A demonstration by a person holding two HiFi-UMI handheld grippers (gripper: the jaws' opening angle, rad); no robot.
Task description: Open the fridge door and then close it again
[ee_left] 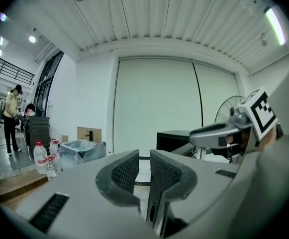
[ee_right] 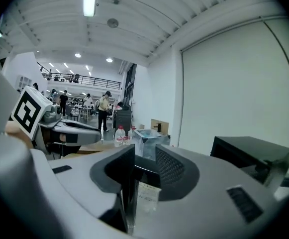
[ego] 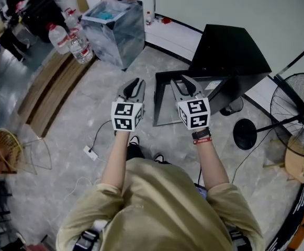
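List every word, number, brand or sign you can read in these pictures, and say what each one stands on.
No text here can be read.
On the left marker cube and right marker cube: black-and-white square patterns only, no words.
On the water bottles: red labels, too small to read.
On the white sticker on a dark panel: print too blurred to read.

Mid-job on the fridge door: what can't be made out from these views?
Grip of the right gripper: the right gripper view shows a dark door edge between its jaws; pad contact is unclear.
Inside of the fridge: head view, hidden under its own top.
A door handle: seen in no view.
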